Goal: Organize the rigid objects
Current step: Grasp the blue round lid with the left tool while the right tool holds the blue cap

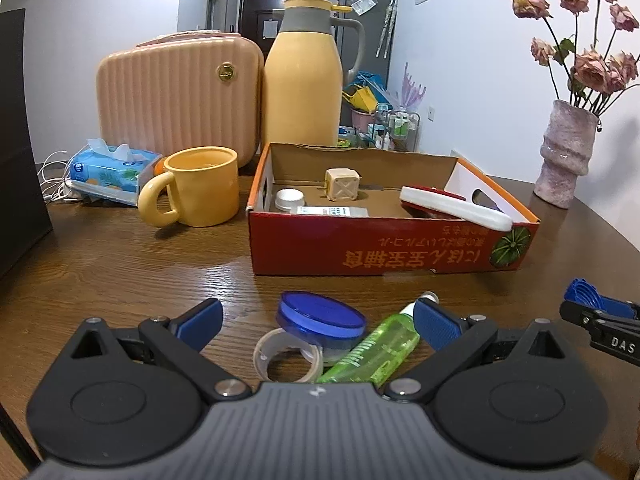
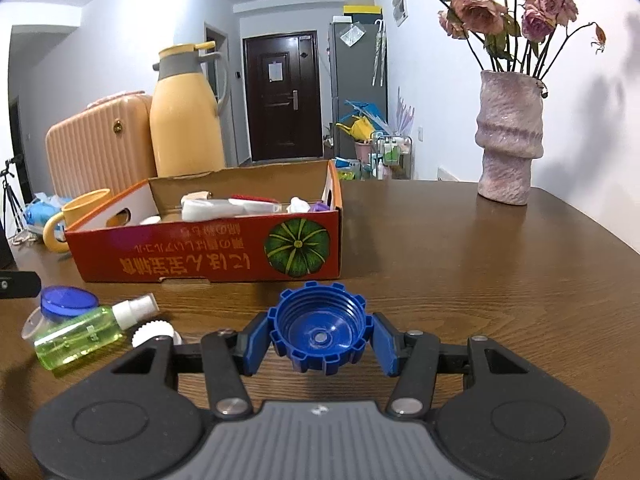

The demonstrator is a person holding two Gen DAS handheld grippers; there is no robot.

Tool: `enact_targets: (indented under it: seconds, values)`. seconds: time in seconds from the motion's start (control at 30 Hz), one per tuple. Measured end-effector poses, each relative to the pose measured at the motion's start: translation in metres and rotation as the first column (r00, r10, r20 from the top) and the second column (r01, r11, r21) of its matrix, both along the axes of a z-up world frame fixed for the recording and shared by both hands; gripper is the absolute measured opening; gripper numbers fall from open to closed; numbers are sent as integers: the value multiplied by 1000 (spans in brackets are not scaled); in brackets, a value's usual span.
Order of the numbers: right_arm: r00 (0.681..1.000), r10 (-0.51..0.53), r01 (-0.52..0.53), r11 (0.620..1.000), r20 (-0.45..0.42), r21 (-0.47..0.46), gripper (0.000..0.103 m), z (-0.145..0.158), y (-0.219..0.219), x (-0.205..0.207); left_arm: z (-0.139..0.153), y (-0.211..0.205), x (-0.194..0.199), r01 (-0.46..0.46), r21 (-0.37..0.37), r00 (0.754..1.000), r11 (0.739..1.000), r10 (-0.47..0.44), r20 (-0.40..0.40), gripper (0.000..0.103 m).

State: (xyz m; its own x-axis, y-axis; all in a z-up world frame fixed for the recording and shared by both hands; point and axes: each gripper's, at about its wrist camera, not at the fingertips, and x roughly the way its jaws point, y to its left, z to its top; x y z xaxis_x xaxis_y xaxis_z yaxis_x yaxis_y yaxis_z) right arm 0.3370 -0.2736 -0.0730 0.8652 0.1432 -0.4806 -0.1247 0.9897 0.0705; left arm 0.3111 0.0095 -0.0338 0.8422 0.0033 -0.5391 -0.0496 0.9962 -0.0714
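Note:
My right gripper [image 2: 320, 342] is shut on a blue toothed screw cap [image 2: 318, 334], its hollow side facing the camera, just above the table in front of the red cardboard box [image 2: 200, 260]. The same cap [image 1: 582, 294] shows at the right edge of the left wrist view. My left gripper [image 1: 316, 318] stands open low over the table. Between its fingers lie a blue-lidded jar [image 1: 322, 320], a clear tape ring [image 1: 286, 360] and a green spray bottle [image 1: 372, 354]; its pads touch none of them. The box holds a white-capped bottle [image 1: 290, 200], a cream cube [image 1: 342, 184] and a red-and-white item [image 1: 452, 206].
A yellow mug [image 1: 200, 188], tissue pack [image 1: 112, 168], pink case [image 1: 176, 96] and yellow thermos jug [image 1: 304, 80] stand left of and behind the box. A vase of dried roses [image 2: 508, 140] is at the far right. A white ribbed cap [image 2: 154, 332] lies by the green bottle.

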Motion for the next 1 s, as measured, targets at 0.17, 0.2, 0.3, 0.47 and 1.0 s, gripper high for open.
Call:
enact_targets:
  seconds: [0.17,0.2,0.3,0.47,1.0]
  values:
    - [1000,-6,6,1000,17,8,53,2,-1,-4,2,4,10,12,-13,999,1000,-13,-41,103]
    - [1000,-9,9,1000,20,8,53,2,-1,-5,3,5,12,15,-9,999,1000,-15,-48,103]
    - [1000,-21,21,1000,23,8,53,1,-2,-4,2,5,18,14,26,998,1000,-12,-65,103]
    - [999,-37,36,999,26,14,53,1,-5,-5,0,6,30,39,77,994,996,-31,-101,103]
    - [999,-38,38,999,26,16,53,0,-5,-5,-26,0,55,94,121,985,988,-75,-157,103]
